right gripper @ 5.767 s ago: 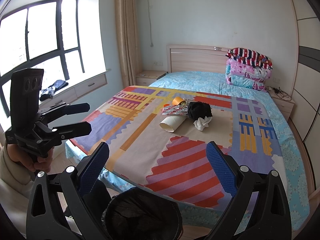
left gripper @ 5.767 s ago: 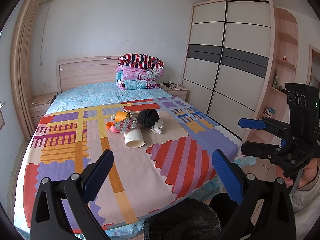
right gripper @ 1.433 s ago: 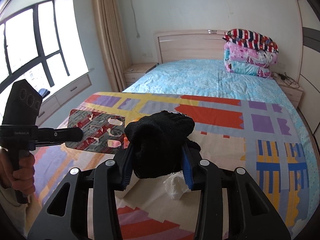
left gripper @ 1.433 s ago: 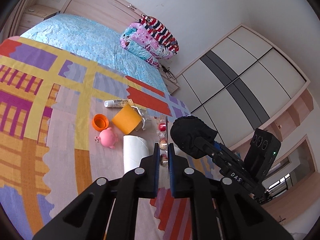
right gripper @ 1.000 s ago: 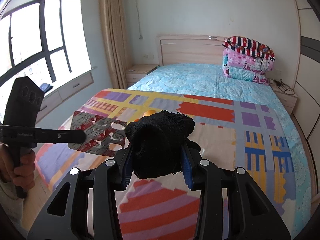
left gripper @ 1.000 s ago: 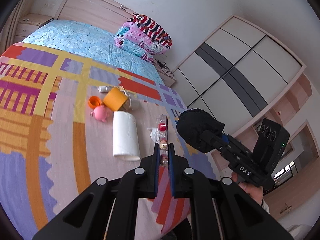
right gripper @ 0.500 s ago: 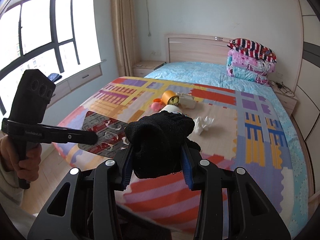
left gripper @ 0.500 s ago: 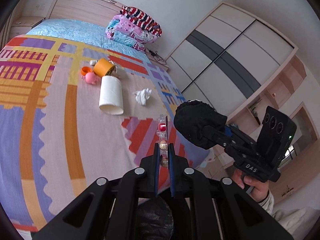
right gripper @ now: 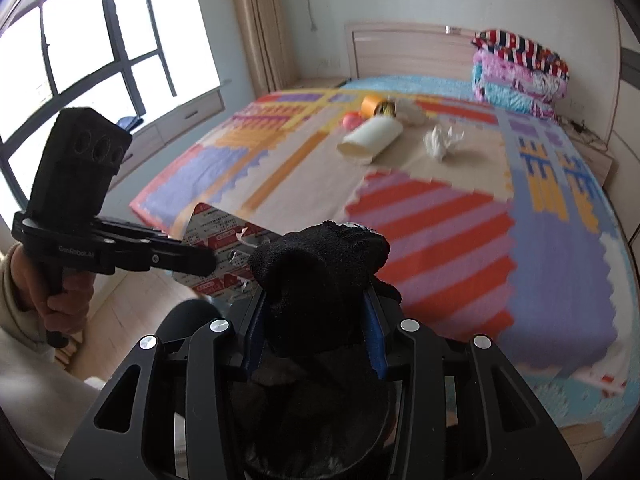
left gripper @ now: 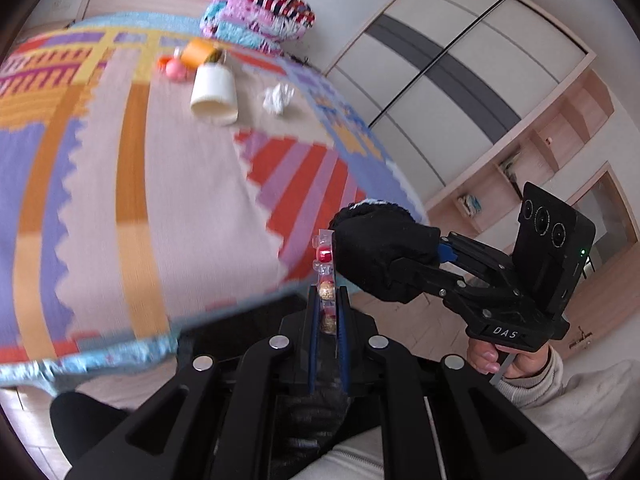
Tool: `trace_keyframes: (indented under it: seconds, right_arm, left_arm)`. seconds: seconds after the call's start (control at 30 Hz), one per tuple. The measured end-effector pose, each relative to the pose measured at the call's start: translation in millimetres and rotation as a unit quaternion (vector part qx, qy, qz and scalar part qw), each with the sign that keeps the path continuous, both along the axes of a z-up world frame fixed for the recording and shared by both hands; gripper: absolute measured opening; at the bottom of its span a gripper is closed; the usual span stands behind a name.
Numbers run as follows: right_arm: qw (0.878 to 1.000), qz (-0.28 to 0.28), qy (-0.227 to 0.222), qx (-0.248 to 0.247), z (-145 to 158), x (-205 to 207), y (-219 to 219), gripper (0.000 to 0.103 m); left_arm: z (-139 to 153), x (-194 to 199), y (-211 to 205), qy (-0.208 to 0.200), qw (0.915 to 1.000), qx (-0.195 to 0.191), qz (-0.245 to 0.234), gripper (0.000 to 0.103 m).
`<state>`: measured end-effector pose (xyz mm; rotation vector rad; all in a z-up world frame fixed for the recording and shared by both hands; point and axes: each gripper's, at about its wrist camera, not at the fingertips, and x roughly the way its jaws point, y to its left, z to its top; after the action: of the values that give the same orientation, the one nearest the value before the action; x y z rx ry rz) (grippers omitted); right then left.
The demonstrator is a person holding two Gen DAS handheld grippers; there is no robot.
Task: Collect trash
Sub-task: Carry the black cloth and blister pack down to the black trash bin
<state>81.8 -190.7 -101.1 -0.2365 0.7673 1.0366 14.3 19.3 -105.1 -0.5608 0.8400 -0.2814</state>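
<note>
My left gripper [left gripper: 326, 300] is shut on a silver pill blister pack [left gripper: 325, 276], held edge-on; the pack's printed back shows in the right wrist view [right gripper: 222, 254]. My right gripper [right gripper: 316, 308] is shut on a black sock [right gripper: 320, 268], which also shows in the left wrist view [left gripper: 380, 252]. Both are held off the foot of the bed, above a black-lined trash bin [left gripper: 244, 324]. On the patterned bedspread [right gripper: 440, 208] lie a white paper cup [right gripper: 370, 142], a crumpled tissue [right gripper: 442, 140], an orange cup [right gripper: 374, 106] and a pink toy [right gripper: 350, 121].
Folded quilts [right gripper: 520, 76] are stacked by the headboard. A wardrobe [left gripper: 440, 64] and open shelves [left gripper: 540, 152] stand right of the bed. A window [right gripper: 80, 60] and sill drawers are on the left. Wooden floor [right gripper: 120, 312] surrounds the bed's foot.
Both grippers have drawn back from the bed with the blister pack and the sock and dropped lower toward the bin. The bed items look farther off.
</note>
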Motion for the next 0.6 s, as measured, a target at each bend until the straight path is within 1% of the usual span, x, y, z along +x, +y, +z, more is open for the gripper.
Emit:
trace_keyframes:
  seconds: [0.13, 0.2, 0.33, 0.43, 0.53, 0.6]
  right_arm:
    - [0.999, 0.004, 0.032, -0.030, -31.5, -5.6, -1.9, 0.041]
    - [0.998, 0.002, 0.046, -0.041, -44.8, -7.6, -2.8, 0.041]
    - [0.996, 0.001, 0.064, -0.063, -69.9, -10.9, -3.1, 0.042]
    - [0.994, -0.003, 0.071, -0.087, -87.3, -11.9, -0.4, 0.042]
    - [0.989, 0.002, 0.088, -0.115, -111.7, -15.2, 4.4, 0.044]
    - [0.986, 0.002, 0.084, -0.141, -128.3, -19.5, 7.8, 0.044]
  left_arm:
    - [-25.0, -4.8, -9.6, 0.032, 0.9994, 0.002, -0.014, 0.008]
    - [-36.3, -8.3, -18.8, 0.044, 0.9983, 0.026, -0.030, 0.008]
    - [-56.3, -14.4, -25.8, 0.070, 0.9949, 0.065, -0.034, 0.008]
    - [-75.6, -16.3, -29.3, 0.093, 0.9926, 0.072, -0.030, 0.008]
    - [-94.4, -15.6, -33.6, 0.115, 0.9897, 0.080, -0.033, 0.008]
    - [-104.6, -14.7, -34.2, 0.126, 0.9882, 0.080, -0.034, 0.008]
